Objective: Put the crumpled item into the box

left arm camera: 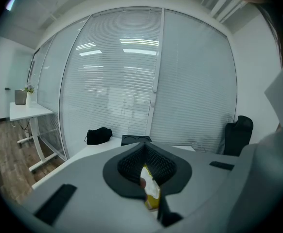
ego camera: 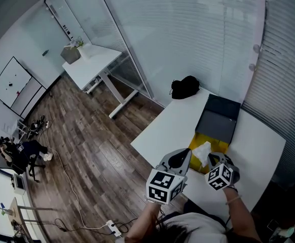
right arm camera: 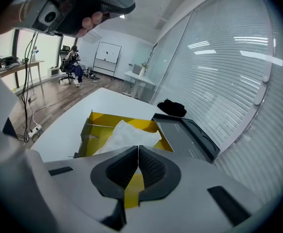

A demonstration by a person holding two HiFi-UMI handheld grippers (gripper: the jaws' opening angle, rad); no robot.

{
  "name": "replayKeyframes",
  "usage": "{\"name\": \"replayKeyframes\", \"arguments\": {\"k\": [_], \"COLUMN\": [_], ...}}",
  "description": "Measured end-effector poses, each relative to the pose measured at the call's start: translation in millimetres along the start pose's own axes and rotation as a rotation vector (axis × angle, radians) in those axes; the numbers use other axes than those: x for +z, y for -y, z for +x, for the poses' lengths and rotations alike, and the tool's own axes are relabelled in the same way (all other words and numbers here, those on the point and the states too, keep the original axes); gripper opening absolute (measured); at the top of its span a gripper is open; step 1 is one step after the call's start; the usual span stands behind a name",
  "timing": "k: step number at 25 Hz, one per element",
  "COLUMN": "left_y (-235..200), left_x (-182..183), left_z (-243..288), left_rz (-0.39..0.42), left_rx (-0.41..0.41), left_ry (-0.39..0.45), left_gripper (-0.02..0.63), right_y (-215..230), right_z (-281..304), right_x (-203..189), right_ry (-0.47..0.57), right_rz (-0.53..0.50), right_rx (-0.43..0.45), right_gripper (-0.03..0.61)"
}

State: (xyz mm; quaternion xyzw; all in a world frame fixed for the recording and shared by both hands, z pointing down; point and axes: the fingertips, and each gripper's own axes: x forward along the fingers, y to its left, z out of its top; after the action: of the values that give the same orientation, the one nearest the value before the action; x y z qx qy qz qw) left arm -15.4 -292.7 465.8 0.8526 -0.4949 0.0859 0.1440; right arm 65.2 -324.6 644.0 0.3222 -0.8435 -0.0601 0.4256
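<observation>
Left gripper (left arm camera: pixel 143 153) and right gripper (right arm camera: pixel 138 155): ribbed dark pads pressed together, nothing clamped. Both hover at the near edge of the box (ego camera: pixel 194 144). The crumpled item (ego camera: pixel 202 153), white paper, lies inside this yellow card box. Expect it to be light, soft, springy and easily torn; pinch a raised fold. Beyond: a flat grey lid (ego camera: pixel 218 120), lying open. Farthest: a limp black bag (ego camera: pixel 184 86) on the smooth white table (ego camera: pixel 170 125)

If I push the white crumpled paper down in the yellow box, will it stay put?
Probably light and floppy: the paper looks thin and heavily creased. It may spring back, since its loose folds seem to rise past the box walls. Rolling seems unlikely; its shape is irregular.
</observation>
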Motion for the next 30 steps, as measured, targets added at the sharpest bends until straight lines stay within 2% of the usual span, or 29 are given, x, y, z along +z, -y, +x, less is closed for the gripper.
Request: {"name": "replayKeyframes", "arguments": {"k": [7,14,18,22,30], "left_y": [-0.3,-1.4,-1.6,-1.9,-2.6], "left_x": [-3.9,-4.0,-3.9,-1.6,1.4], "left_z": [0.7,-4.7,-4.1,-6.3,-9.8], "left_rz": [0.003,0.002,0.006,0.01,0.01], "left_rx": [0.001,0.005,0.006,0.003,0.0], "left_ry": [-0.008,-0.009,-0.006,0.001,0.019], "left_gripper": [0.015,0.015,0.015,0.015,0.015], "right_y": [-9.0,-13.6,-8.6,-3.7,10.6], "right_z": [14.2,17.3,17.5,11.0,-15.9], "right_x": [-15.6,-24.1,-22.0,-14.6,12.8], "right_ry": [-0.06,-0.09,-0.071,-0.043,0.065], "right_rz": [-0.041,-0.004,0.042,0.089,0.225], "right_rx": [0.027,0.047,0.041,0.021,-0.027], "right_gripper": [0.029,0.031,0.037,0.07,0.067]}}
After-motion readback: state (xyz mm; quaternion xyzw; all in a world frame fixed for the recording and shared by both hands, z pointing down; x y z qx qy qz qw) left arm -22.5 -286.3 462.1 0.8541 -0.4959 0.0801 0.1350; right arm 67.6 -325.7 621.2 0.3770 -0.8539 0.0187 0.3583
